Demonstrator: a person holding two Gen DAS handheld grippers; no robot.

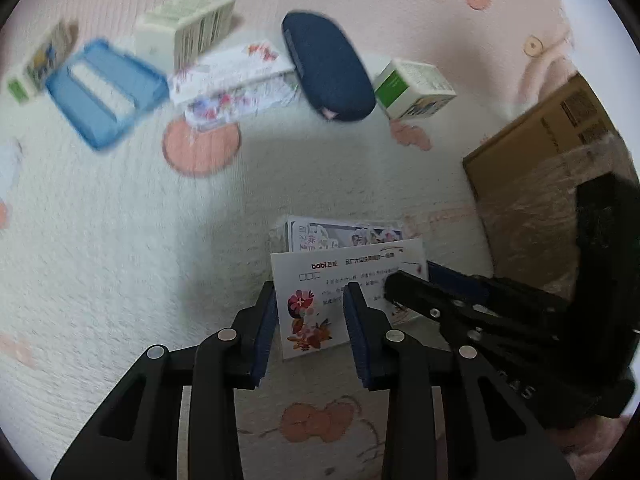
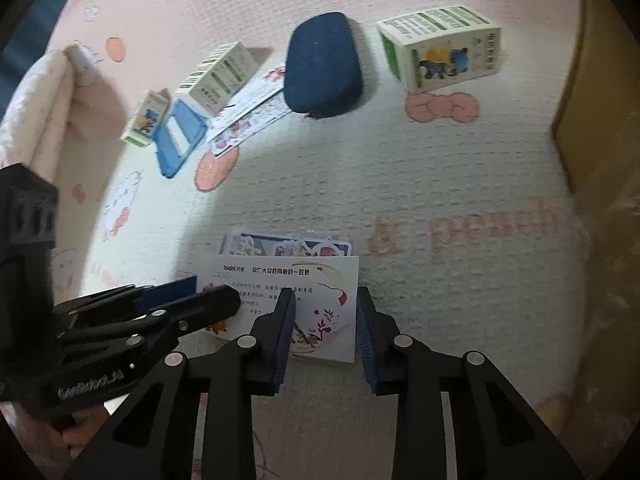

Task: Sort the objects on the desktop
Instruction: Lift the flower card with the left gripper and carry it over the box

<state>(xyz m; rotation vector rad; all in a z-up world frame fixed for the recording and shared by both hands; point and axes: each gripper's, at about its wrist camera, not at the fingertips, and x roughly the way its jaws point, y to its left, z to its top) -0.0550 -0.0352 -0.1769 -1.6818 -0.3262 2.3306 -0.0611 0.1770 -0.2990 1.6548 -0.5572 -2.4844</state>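
Observation:
A white printed card with flower art [image 1: 344, 280] [image 2: 316, 280] lies on the cream mat, partly over a stack of picture cards [image 1: 344, 234] [image 2: 288, 242]. My left gripper [image 1: 310, 300] is open, its jaws straddling the card's left part. My right gripper [image 2: 326, 300] is open, its jaws straddling the card's right part. Each gripper shows in the other's view, the right gripper [image 1: 404, 284] and the left gripper [image 2: 216, 300] resting over the card. Farther off lie a dark blue case [image 1: 326, 66] [image 2: 322, 66], a blue lidded box [image 1: 106, 92] [image 2: 178, 136], more cards [image 1: 232, 76] [image 2: 250, 114] and several small cartons [image 1: 412, 88] [image 2: 438, 46].
A brown cardboard box [image 1: 560, 168] [image 2: 592, 128] stands at the right. A folded pink blanket [image 2: 52, 100] lies at the left edge. The mat [image 1: 120, 260] carries pink prints.

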